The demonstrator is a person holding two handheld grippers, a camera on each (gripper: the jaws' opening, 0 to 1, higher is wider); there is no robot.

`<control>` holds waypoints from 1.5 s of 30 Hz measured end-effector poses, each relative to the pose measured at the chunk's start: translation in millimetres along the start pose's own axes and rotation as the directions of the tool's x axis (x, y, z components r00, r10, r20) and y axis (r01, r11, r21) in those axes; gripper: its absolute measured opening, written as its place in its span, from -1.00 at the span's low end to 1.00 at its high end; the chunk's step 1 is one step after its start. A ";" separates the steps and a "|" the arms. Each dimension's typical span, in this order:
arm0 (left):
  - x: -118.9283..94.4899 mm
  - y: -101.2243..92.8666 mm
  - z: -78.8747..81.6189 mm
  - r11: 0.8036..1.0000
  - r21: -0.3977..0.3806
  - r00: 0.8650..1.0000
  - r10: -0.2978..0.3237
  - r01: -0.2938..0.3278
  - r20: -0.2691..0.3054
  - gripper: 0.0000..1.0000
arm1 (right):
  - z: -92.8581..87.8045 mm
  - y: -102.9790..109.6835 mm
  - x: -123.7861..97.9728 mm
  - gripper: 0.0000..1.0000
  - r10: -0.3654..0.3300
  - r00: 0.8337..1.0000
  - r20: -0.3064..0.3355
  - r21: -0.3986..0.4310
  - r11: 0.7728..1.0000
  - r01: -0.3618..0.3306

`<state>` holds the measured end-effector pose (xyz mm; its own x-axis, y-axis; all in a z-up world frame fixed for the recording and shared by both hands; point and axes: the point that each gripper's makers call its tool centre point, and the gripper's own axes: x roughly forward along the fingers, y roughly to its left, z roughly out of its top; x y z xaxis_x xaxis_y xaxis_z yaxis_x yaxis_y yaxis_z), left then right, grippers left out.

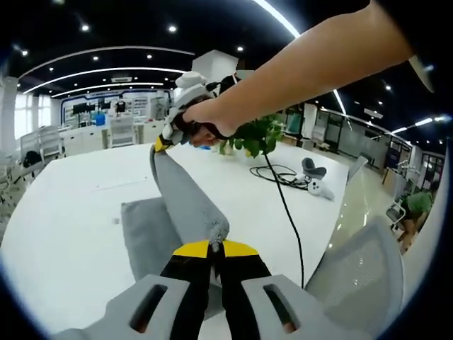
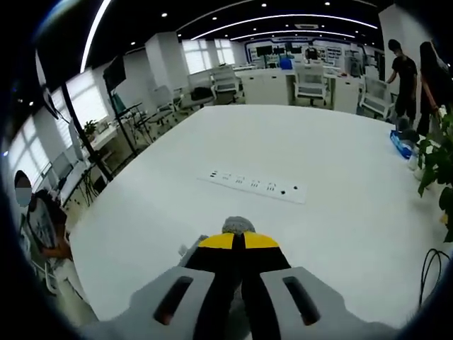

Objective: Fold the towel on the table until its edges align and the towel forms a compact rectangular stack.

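A grey towel lies partly on the white table, and one edge of it is lifted taut between the two grippers. My left gripper, with yellow tips, is shut on the near end of that edge. At the far end the right gripper, held by a person's hand, pinches the other corner above the table. In the right gripper view my right gripper is shut on a small tuft of the grey towel, high over the white table.
A potted green plant, a black cable and a white controller lie on the table's far right. A white power strip sits mid-table. A grey chair stands at the right edge. Two people stand beyond.
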<state>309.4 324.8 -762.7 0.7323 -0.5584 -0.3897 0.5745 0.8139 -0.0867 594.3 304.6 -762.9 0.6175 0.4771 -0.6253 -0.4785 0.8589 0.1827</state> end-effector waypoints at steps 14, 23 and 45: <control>-4.7 16.4 -22.6 0.999 -0.048 0.999 0.017 -0.019 -0.035 -0.92 | -11.1 22.9 27.2 -1.00 0.033 0.999 -0.029 -0.009 0.999 -0.033; -9.0 24.7 -32.6 0.997 -0.071 0.998 0.033 -0.037 -0.058 -0.92 | -16.2 29.8 36.4 -1.00 0.042 0.998 -0.045 -0.015 0.999 -0.043; -11.3 27.6 -48.9 0.996 -0.078 0.995 0.044 -0.051 -0.089 -0.92 | -24.3 47.7 49.8 -1.00 0.063 0.996 -0.063 -0.069 0.995 -0.067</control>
<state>299.2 361.5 -805.6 0.7213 -0.5056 -0.4733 0.5064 0.8513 -0.1377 587.0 364.8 -803.8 0.5453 0.5175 -0.6595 -0.5609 0.8099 0.1717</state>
